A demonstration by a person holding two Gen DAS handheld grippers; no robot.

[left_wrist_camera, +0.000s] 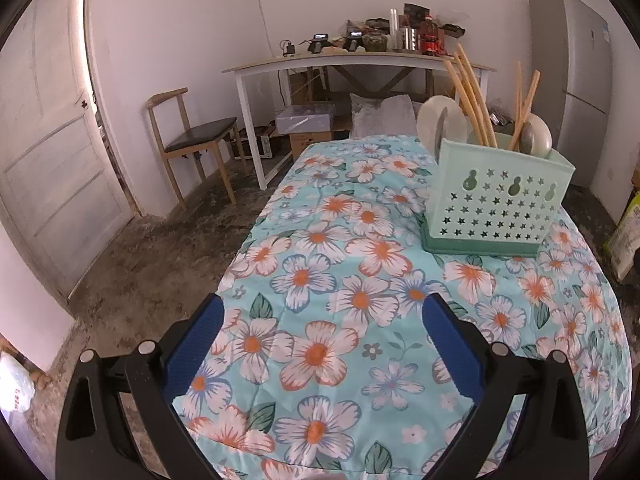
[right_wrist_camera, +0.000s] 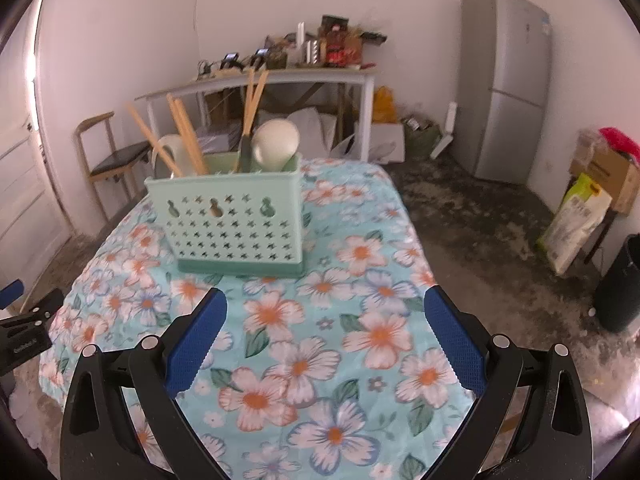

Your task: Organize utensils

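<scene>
A pale green perforated utensil holder [left_wrist_camera: 496,206] stands on the floral tablecloth [left_wrist_camera: 340,280], to the far right in the left wrist view and at centre left in the right wrist view [right_wrist_camera: 236,224]. It holds wooden chopsticks [left_wrist_camera: 472,96] [right_wrist_camera: 186,136] and white ladles or spoons [left_wrist_camera: 442,122] [right_wrist_camera: 276,146], upright or leaning. My left gripper [left_wrist_camera: 324,312] is open and empty, above the near part of the table. My right gripper [right_wrist_camera: 326,304] is open and empty, a short way in front of the holder. The left gripper's tip shows at the left edge of the right wrist view [right_wrist_camera: 12,292].
A wooden chair [left_wrist_camera: 192,140] and a white cluttered side table [left_wrist_camera: 360,60] stand behind the table. A grey fridge [right_wrist_camera: 504,84] is at the back right. Boxes and a bag [right_wrist_camera: 572,224] and a black bin [right_wrist_camera: 620,284] sit on the floor at right. A door [left_wrist_camera: 52,152] is left.
</scene>
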